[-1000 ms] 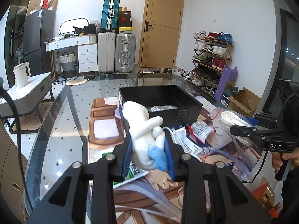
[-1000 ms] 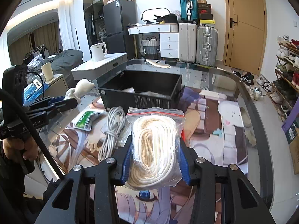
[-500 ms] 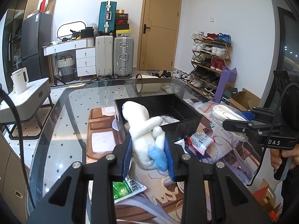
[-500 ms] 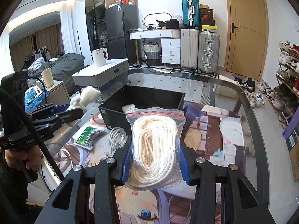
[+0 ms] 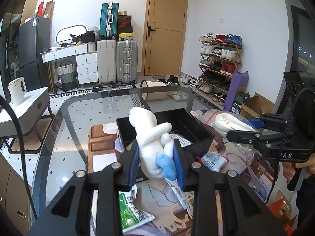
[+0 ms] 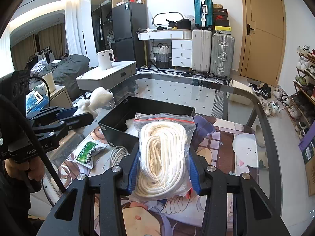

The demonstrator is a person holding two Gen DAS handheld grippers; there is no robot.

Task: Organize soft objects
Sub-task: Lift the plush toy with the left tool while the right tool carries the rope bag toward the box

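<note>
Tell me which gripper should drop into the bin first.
Probably left. The left gripper holds the plush right at the bin's near wall; the right gripper's rope bag sits slightly further back.

Across the room: tan door (image 5: 165,29), shoe rack (image 5: 218,59) to its right, two pale suitcases (image 5: 117,61) upright side by side — teal one (image 5: 108,20) stacked above. White kettle (image 6: 105,59) on a grey side table (image 6: 110,74). Black fridge (image 6: 126,31) behind.

Both handheld grippers, the left gripper (image 5: 156,166) and right gripper (image 6: 163,170), were matte black with blue-padded fingers (image 5: 133,165), silver screws (image 5: 116,165), trailing black cables (image 6: 39,151) and white lettering on their sides.
</note>
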